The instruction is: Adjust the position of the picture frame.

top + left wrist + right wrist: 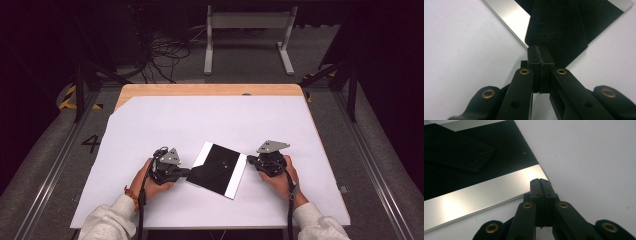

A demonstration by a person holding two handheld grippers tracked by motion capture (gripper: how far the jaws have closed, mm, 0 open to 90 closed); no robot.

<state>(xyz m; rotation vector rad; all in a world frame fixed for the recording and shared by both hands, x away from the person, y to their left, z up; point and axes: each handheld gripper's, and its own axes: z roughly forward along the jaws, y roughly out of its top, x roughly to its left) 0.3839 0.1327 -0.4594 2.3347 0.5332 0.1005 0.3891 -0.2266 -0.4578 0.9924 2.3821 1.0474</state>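
Observation:
A flat black panel [218, 169] with a silver strip along two opposite edges lies turned at an angle on the white sheet [200, 120]. My left gripper [186, 171] is shut with nothing in it, and its tips [541, 51] meet the panel's [559, 25] near-left corner beside one silver strip [509, 15]. My right gripper [248, 159] is also shut and holds nothing. Its tips [539, 181] rest at the corner of the other silver strip [474, 197]. A black strap with two holes [461, 155] lies across the panel. I cannot tell whether either gripper presses on the panel.
The sheet covers a wooden table whose bare far edge [210, 90] shows. Beyond it on the floor are tangled cables [165, 55] and a white metal frame [247, 22]. Dark stand legs [80, 90] flank the table.

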